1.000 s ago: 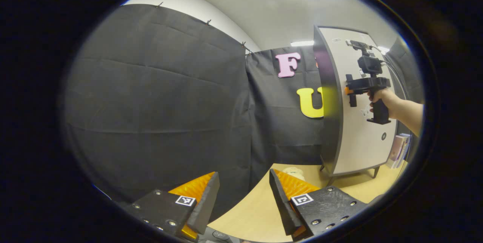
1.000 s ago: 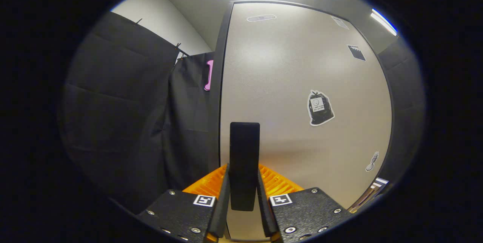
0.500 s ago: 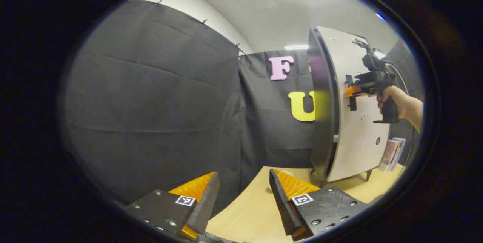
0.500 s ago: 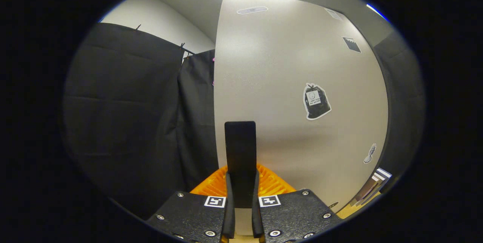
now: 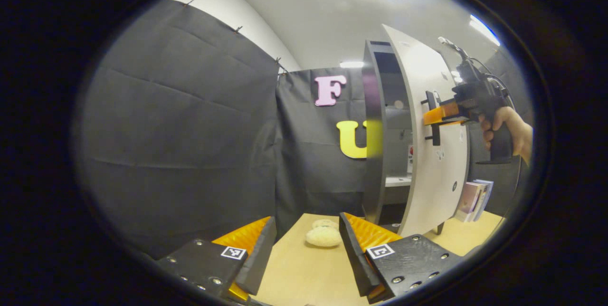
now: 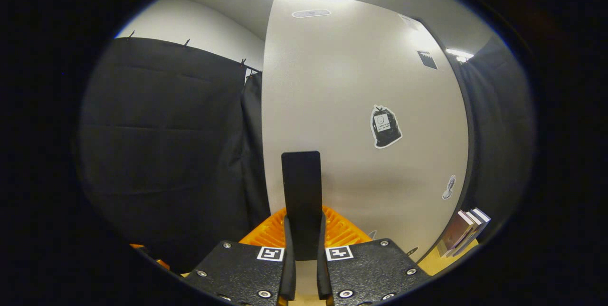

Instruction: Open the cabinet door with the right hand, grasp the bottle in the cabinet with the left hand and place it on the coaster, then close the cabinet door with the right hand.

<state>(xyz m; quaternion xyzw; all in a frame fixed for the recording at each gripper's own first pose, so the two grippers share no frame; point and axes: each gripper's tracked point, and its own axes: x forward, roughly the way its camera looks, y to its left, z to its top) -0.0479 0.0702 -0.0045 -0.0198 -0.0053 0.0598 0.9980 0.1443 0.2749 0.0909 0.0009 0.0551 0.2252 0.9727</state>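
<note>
Pale grey laminate faces the door [image 6: 361, 106], and a dark upright handle [image 6: 300, 201] stands near its free edge. The right gripper [image 6: 302, 268] is clamped on that handle, both fingers pressing its sides. The step in hand is opening: the pull should follow the door's arc about its hinge, grip kept firm, until the gap is wide enough for the other hand. From the left gripper view the door [image 5: 430, 130] stands partly ajar, showing a dark cabinet [image 5: 375, 120] with a shelf [image 5: 398, 181] inside. A small pale thing with a red mark on that shelf may be the bottle; too small to tell. The left gripper [image 5: 306, 244] hangs wide and empty over the wooden table [image 5: 304, 272], with a fluffy white coaster [image 5: 323, 236] just beyond its tips.
</note>
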